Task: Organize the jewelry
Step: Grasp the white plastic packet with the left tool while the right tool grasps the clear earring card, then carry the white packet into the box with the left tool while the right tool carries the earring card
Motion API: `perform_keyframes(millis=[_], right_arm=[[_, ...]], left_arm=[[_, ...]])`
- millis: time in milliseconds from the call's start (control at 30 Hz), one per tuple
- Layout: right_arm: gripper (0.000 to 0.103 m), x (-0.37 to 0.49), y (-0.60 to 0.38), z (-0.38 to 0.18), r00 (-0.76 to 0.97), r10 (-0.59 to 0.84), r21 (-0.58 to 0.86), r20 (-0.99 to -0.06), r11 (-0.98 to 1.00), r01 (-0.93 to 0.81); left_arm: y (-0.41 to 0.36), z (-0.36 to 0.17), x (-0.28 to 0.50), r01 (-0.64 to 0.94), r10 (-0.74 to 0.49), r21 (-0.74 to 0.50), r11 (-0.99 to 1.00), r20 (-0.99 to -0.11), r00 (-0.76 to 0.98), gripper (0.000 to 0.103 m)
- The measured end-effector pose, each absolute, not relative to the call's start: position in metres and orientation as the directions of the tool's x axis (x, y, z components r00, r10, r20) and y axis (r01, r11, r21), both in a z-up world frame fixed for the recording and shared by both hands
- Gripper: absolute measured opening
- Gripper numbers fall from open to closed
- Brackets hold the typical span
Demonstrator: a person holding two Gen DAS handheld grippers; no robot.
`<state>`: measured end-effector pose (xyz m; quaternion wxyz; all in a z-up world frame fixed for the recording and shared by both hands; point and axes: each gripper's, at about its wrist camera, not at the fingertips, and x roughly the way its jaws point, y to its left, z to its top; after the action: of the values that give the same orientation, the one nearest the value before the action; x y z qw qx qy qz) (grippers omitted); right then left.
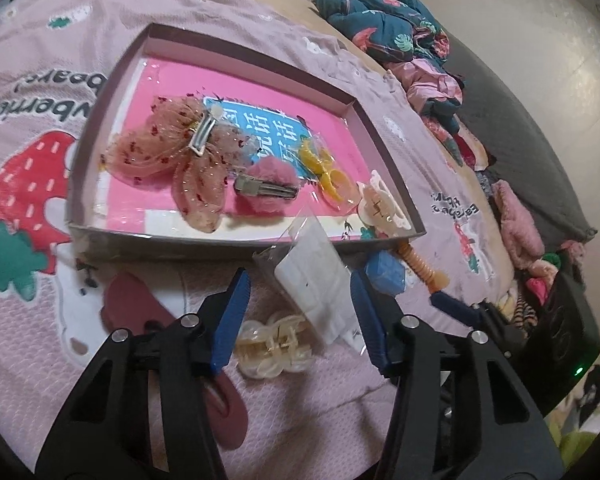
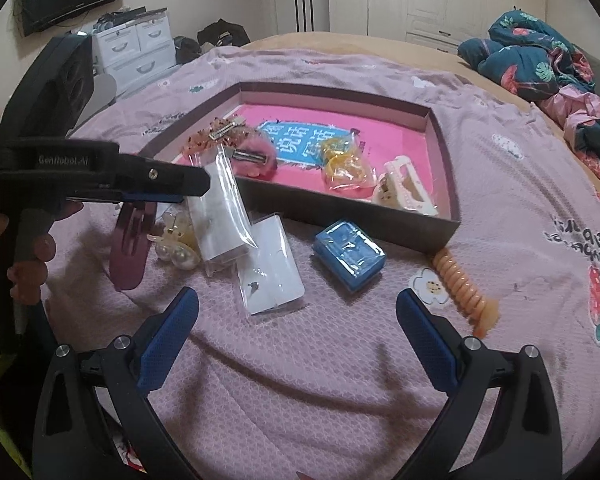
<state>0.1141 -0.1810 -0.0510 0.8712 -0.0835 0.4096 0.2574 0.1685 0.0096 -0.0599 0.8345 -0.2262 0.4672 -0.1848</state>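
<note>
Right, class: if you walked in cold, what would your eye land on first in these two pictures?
Probably the shallow box with its bright pink floor, on the pink bedspread; inside lie a gauzy bow clip and a yellow packet. Next, the left gripper in front of the box, a clear packet between its fingers, and the blue box on the bedspread nearby.
</note>
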Motion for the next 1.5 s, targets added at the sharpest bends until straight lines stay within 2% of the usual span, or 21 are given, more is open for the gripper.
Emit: perform_keyframes(millis=[100, 167, 200, 267, 433, 567, 900, 933, 1000, 1100, 1167, 1333, 1500], right_arm=[[0.098, 0.118, -0.176, -0.058, 0.508, 0.389, 0.072, -0.768, 0.841, -0.536], [0.082, 0.123, -0.172, -0.064, 0.483, 0.394, 0.085, -0.782, 0.835, -0.544], [0.079, 0.126, -0.170, -0.067, 0.471, 0.392, 0.089, -0.790, 0.834, -0.545], [0.079, 0.128, -0.168, -0.071, 0.472, 0.380, 0.081, -0.795, 0.839, -0.538], [0.079, 0.132, -0.163, -0.073, 0.484, 0.364, 0.054, -0.796, 0.839, -0.541], [0.073, 0.129, -0.161, -0.072, 0.497, 0.357, 0.031, -0.791, 0.835, -0.549], [0.068, 0.128, -0.145, -0.076, 0.518, 0.330, -0.036, -0.789, 0.817, -0.575], [0.066, 0.127, -0.142, -0.077, 0.527, 0.326, -0.051, -0.785, 0.813, -0.580], [0.049, 0.128, -0.139, -0.079, 0.517, 0.341, -0.046, -0.785, 0.800, -0.598], [0.042, 0.127, -0.137, -0.079, 0.522, 0.347, -0.046, -0.779, 0.799, -0.600], [0.030, 0.126, -0.140, -0.075, 0.520, 0.368, -0.025, -0.771, 0.798, -0.602], [0.022, 0.120, -0.148, -0.063, 0.501, 0.433, 0.052, -0.749, 0.793, -0.607], [0.019, 0.112, -0.151, -0.051, 0.491, 0.481, 0.098, -0.727, 0.780, -0.618]], left_arm=[[0.009, -0.062, 0.174, 0.100, -0.539, -0.569, 0.816, -0.686, 0.488, 0.039], [0.008, -0.062, 0.178, 0.101, -0.540, -0.570, 0.815, -0.687, 0.486, 0.035], [0.006, -0.063, 0.180, 0.103, -0.541, -0.569, 0.816, -0.689, 0.483, 0.033], [0.006, -0.064, 0.182, 0.103, -0.543, -0.570, 0.815, -0.691, 0.477, 0.021], [0.006, -0.063, 0.180, 0.125, -0.555, -0.574, 0.809, -0.677, 0.484, 0.014], [0.007, -0.053, 0.174, 0.145, -0.537, -0.549, 0.823, -0.670, 0.512, 0.013], [0.030, -0.027, 0.159, 0.142, -0.507, -0.537, 0.832, -0.628, 0.590, 0.013], [0.032, -0.026, 0.157, 0.139, -0.504, -0.537, 0.832, -0.628, 0.593, 0.013], [0.036, -0.025, 0.155, 0.133, -0.503, -0.541, 0.830, -0.624, 0.599, 0.013], [0.039, -0.022, 0.153, 0.128, -0.498, -0.541, 0.831, -0.620, 0.606, 0.013], [0.041, -0.020, 0.151, 0.126, -0.497, -0.544, 0.830, -0.616, 0.611, 0.013], [0.049, -0.012, 0.144, 0.118, -0.482, -0.542, 0.832, -0.603, 0.636, 0.013], [0.063, -0.003, 0.137, 0.101, -0.466, -0.547, 0.831, -0.586, 0.663, 0.013]])
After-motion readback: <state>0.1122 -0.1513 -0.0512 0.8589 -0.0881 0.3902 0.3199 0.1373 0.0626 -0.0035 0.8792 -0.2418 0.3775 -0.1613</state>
